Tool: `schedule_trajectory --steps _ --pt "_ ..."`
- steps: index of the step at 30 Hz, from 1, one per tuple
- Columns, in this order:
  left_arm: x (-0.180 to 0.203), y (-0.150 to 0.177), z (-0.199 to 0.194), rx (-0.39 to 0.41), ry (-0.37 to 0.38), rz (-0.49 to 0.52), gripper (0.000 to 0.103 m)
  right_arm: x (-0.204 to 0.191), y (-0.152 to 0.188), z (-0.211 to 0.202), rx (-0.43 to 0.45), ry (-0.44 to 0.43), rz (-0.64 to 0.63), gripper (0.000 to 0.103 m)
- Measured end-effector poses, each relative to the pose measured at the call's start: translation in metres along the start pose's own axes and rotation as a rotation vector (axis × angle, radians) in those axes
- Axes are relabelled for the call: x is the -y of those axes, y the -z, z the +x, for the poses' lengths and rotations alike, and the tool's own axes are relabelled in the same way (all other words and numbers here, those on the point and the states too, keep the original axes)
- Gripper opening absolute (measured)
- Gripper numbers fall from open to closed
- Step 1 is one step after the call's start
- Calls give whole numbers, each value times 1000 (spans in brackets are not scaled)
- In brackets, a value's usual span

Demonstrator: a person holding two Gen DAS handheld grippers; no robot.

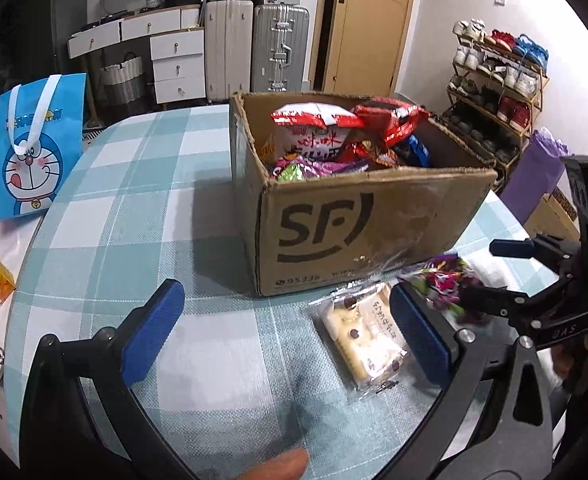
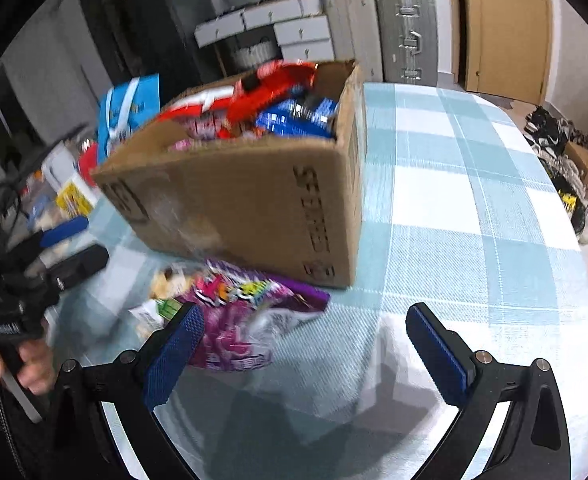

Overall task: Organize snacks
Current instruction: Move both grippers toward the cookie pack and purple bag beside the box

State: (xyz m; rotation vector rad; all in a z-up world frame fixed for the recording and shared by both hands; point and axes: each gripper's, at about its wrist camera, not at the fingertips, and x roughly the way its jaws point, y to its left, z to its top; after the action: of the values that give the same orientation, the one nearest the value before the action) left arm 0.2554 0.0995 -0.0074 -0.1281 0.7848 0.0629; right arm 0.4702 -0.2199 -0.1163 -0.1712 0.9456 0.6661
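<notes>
Snacks (image 1: 349,136) fill cardboard box (image 1: 373,220), frame centre. We see left gripper (image 1: 286,332) spread wide, empty, cake packet (image 1: 363,340) just beside right finger. Right gripper (image 2: 305,348) released wide, purple bag (image 2: 234,320) beside left finger.

A cardboard box (image 1: 357,216) heaped with snack packets (image 1: 321,136) stands mid-bench, blocking the centre of the checked bench (image 1: 126,208). Bare cloth stretches to the box's left and, in the right wrist view, to its right (image 2: 473,208). In front of the box, a cream biscuit pack (image 1: 363,332) and a purple packet (image 2: 238,320) lie near each other, cluttering that strip. A blue cartoon bag (image 1: 34,152) stands at the far left edge. Both tools gape wide above the bench.
</notes>
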Motion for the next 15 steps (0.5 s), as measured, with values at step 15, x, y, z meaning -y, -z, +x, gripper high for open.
schedule_trajectory --steps 15 --pt "21 14 25 -102 45 83 102 13 3 -21 11 -29 -47 102"
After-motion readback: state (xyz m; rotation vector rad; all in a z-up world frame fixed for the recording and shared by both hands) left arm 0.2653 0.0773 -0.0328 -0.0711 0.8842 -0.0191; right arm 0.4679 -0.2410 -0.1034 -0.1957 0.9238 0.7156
